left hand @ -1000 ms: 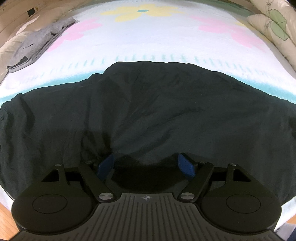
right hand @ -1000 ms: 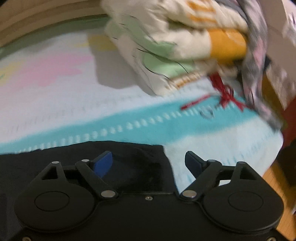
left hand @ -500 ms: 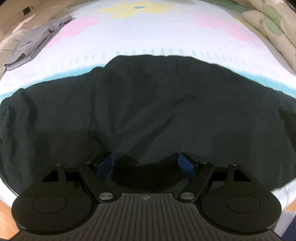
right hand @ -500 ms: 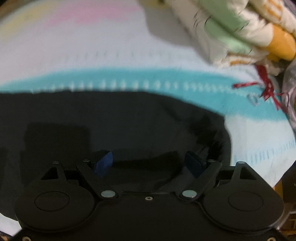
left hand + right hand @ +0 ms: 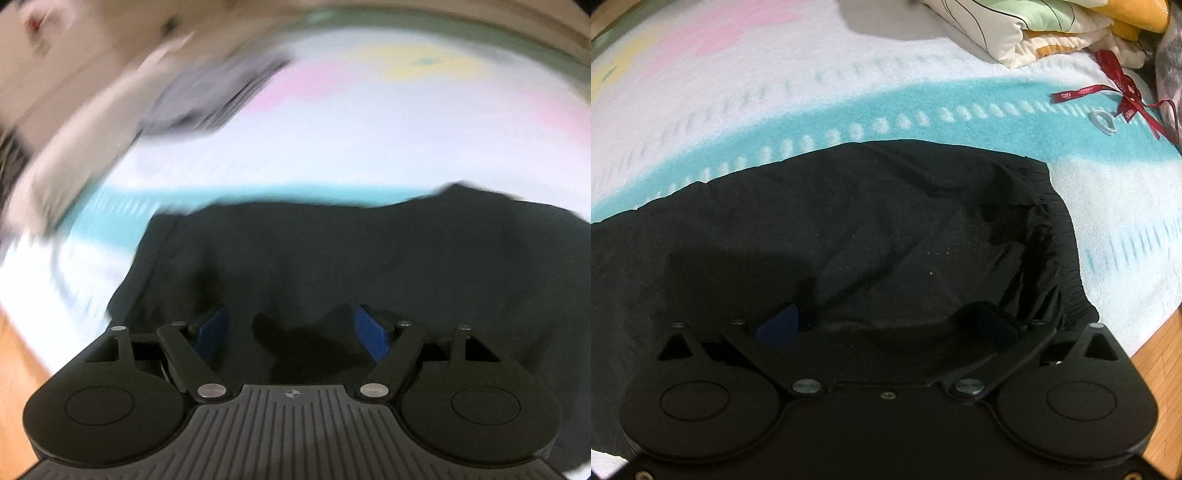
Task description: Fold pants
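Black pants lay spread on the bed's towel blanket, both tongs poised over them.

Compared with a second earlier, the left tongs (image 5: 291, 332) had swung toward the pants' (image 5: 369, 266) left end, blurring that view, their blue pads spread with nothing pinched. The right tongs (image 5: 886, 325) had dropped over the gathered elastic waistband (image 5: 1060, 236), and their jaws had just been opening, wide apart, with cloth below but not gripped. The pants looked thin, matte and creased against the fluffy blanket (image 5: 923, 107) with its teal band. A smeared grey garment (image 5: 214, 99) was hard to make out; folded quilts (image 5: 1034, 22) were cut off, beside a red ribbon (image 5: 1123, 88).
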